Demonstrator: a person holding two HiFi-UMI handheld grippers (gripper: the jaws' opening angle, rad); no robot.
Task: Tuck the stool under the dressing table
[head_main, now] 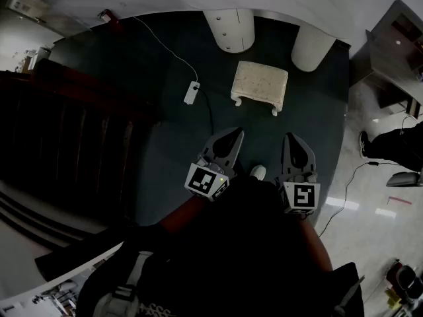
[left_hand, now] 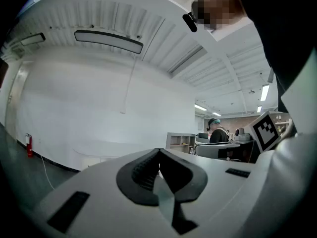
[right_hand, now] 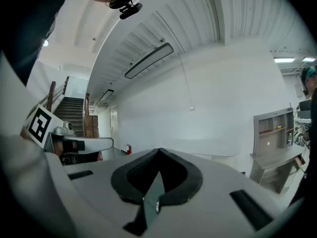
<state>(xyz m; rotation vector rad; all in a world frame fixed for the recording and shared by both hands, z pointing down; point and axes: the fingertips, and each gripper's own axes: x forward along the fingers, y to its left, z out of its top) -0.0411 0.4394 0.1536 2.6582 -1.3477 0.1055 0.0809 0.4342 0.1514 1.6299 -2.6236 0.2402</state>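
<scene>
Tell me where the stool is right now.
Head view, upper centre: the stool stands on the dark carpet, just short of the two round white legs.

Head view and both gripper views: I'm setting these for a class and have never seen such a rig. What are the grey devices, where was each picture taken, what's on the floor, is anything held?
No robot: a person holds two hand tools, the left gripper and the right gripper; the marker cubes belong to them. The head view looks steeply down from the person's head. Each gripper view looks along that gripper's own jaws, which are together, holding nothing. On the dark carpet stand a small pale stool, apart from both grippers, and the round legs of the dressing table; a power strip lies nearby.
</scene>
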